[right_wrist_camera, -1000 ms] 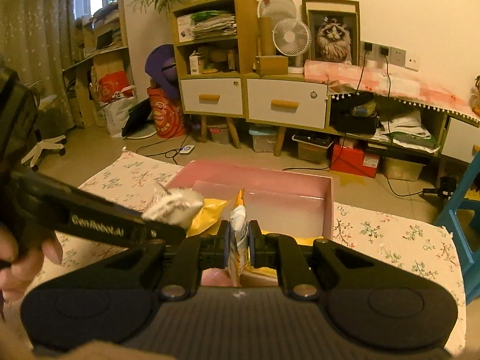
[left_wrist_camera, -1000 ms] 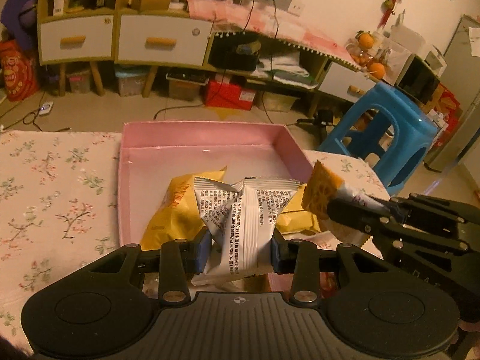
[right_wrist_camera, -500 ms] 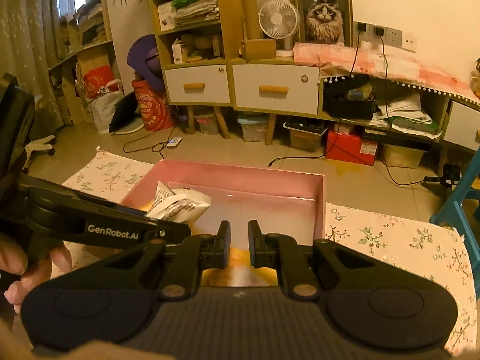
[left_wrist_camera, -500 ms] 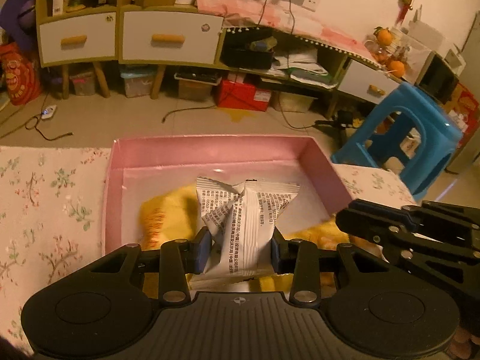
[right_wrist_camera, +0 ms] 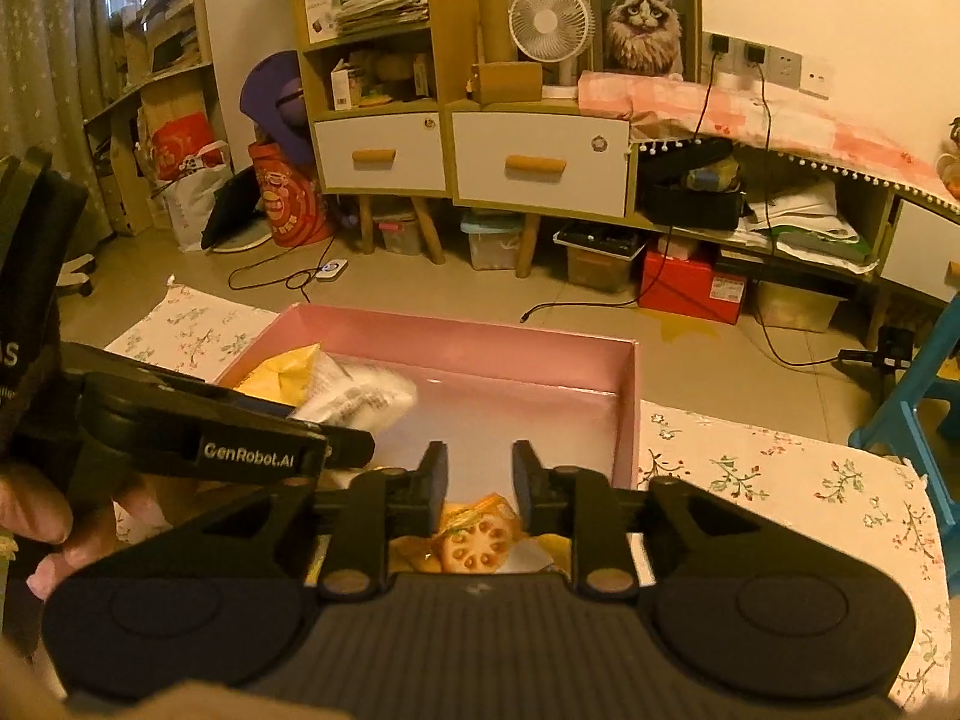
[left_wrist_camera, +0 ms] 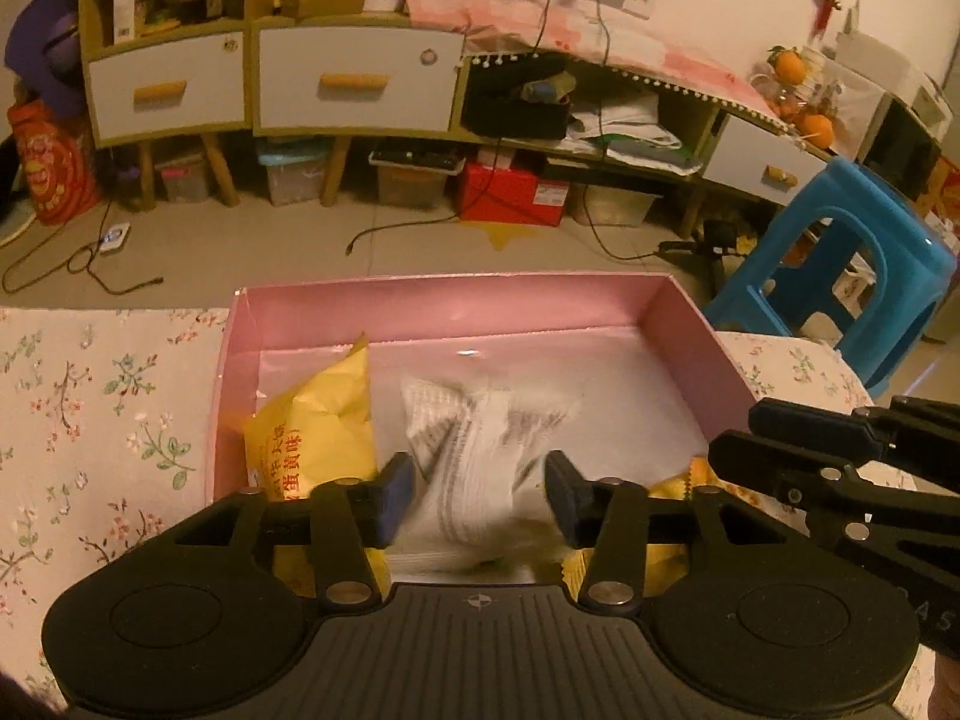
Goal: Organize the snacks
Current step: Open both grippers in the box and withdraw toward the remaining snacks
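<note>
While both sets of jaws are spreading above the open pink cardboard box (left_wrist_camera: 456, 312), the scene reads as follows.

White packet: the crinkly white foil snack packet with grey print (left_wrist_camera: 480, 450) is blurred, lying or dropping inside the pink box, near its middle.
Left claw: the left gripper (left_wrist_camera: 480, 489) hangs over the box's near wall; its jaws are opening and the blue pads no longer press the white packet, which sits between them, so I judge it let go.
Yellow bag: a puffy yellow plastic snack bag with red lettering (left_wrist_camera: 312, 426) leans in the box's left part, just beside the white packet.
Lotus pouch: a small yellow snack pouch picturing a lotus-root slice (right_wrist_camera: 477, 540) rests at the box's near right corner, below the right gripper (right_wrist_camera: 480, 483).
Right claw: its jaws are opening with nothing pinched; the pouch lies beneath them, free.
Box surroundings: the box stands on a floral-print tablecloth (left_wrist_camera: 90, 420); a blue plastic stool (left_wrist_camera: 840, 276) is beyond the box's right side.
Step in hand: releasing snacks into the box.
Doing it well: I would let both pairs of jaws clear the wrappers fully before lifting straight up, so no pad drags a packet over the box's wall.
</note>
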### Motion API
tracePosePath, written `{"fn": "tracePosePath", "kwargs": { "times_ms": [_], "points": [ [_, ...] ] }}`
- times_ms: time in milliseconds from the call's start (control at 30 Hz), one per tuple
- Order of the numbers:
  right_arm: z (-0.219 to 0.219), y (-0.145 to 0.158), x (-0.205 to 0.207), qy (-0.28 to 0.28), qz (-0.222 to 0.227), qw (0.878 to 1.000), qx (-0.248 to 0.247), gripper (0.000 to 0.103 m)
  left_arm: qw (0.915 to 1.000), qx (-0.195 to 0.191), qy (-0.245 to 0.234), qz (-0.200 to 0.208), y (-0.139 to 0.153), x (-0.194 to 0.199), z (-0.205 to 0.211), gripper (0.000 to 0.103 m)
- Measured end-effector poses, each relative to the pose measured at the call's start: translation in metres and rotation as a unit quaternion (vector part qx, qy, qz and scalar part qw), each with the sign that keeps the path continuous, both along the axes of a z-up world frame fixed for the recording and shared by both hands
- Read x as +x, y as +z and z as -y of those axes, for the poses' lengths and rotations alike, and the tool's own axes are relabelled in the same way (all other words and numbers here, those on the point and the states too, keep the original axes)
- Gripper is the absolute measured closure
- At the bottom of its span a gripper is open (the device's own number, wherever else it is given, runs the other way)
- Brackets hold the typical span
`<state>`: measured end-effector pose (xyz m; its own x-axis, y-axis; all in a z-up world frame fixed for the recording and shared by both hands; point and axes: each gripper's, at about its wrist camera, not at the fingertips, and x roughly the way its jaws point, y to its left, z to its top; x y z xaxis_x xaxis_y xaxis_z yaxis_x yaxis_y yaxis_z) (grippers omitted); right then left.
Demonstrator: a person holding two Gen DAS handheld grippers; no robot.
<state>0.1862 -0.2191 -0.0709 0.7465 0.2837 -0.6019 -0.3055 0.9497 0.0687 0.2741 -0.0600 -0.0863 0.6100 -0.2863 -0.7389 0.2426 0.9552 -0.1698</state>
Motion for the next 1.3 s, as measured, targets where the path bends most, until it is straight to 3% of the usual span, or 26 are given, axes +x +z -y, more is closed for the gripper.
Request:
{"fn": "tracePosePath", "kwargs": {
  "times_ms": [100,400,700,867,1300],
  "points": [
    [0.000,0.002,-0.003,-0.002,-0.003,1.000,-0.001,0.067,1.0000,-0.005,-0.001,0.006,0.006,-0.004,0.000,0.039],
    [0.006,0.015,-0.024,-0.015,0.001,1.000,-0.007,0.038,0.9999,-0.008,-0.007,0.008,0.024,-0.026,-0.009,0.026],
    [0.005,0.028,-0.053,-0.024,0.004,1.000,-0.012,0.017,0.9999,-0.008,-0.002,0.010,0.040,-0.061,-0.025,0.015],
    [0.000,0.035,-0.070,-0.033,0.005,0.999,-0.011,0.007,0.9999,-0.006,0.003,0.008,0.044,-0.080,-0.035,0.011],
    [-0.019,0.036,-0.112,-0.038,0.000,0.999,-0.011,0.001,0.9997,0.023,0.003,-0.007,0.041,-0.136,-0.062,0.004]
  ]
}}
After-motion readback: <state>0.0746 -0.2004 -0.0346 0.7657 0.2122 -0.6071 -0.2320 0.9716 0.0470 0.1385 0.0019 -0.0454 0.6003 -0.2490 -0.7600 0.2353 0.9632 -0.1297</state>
